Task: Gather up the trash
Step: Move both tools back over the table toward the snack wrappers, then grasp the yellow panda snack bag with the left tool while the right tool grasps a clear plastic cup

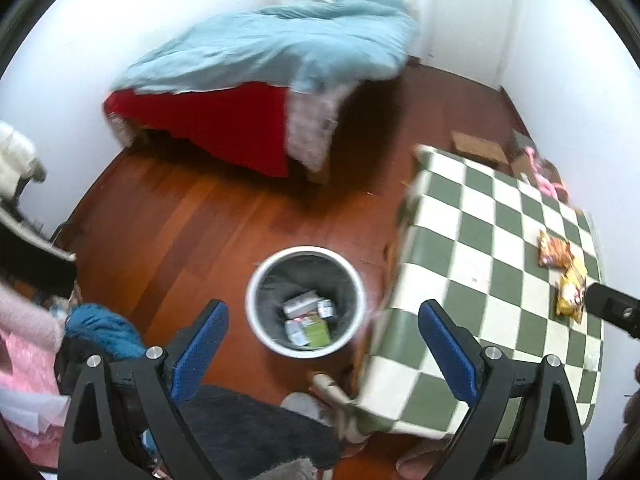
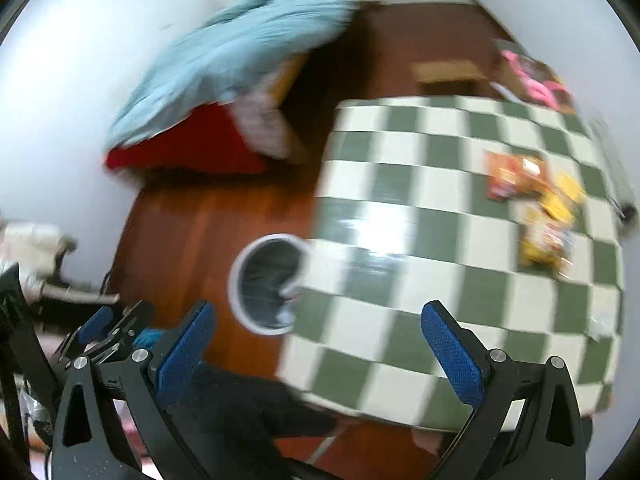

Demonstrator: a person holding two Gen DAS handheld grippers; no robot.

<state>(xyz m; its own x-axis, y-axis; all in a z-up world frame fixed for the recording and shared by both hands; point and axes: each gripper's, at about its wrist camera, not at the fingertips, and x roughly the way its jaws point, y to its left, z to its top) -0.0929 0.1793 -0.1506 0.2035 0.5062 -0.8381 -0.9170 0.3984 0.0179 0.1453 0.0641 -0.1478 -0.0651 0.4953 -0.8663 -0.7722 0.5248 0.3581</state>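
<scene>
On the far right of the checked table, near the wall: two snack wrappers, one orange-red, one yellow, touching or overlapping, lying flat. These look to be the trash left to collect.

Bin: round, pale rim, dark liner, on the floor just beside the table's left edge. Holds several small cartons and packets at the bottom.

Left gripper: fingers spread wide, holding nothing, poised above the bin.

Right gripper: fingers spread wide, holding nothing, over the near table edge, well short of the wrappers. Its view is blurred.

Risks, as judged:
- Thin flat wrappers on a smooth cloth may slide away from closing fingers instead of lifting.
- The overlap may cause one wrapper to drag the other, then drop it to the floor.
- The bin sits partly tucked at the table edge; a release from the table side could miss the opening.

Surface: green-and-white checked cloth, glossy, otherwise mostly bare.

Room: red-brown wooden floor, white walls, a bed with pale blue duvet and red sheet, cardboard and pink items in the far corner, clothing heaped at the near left.
</scene>
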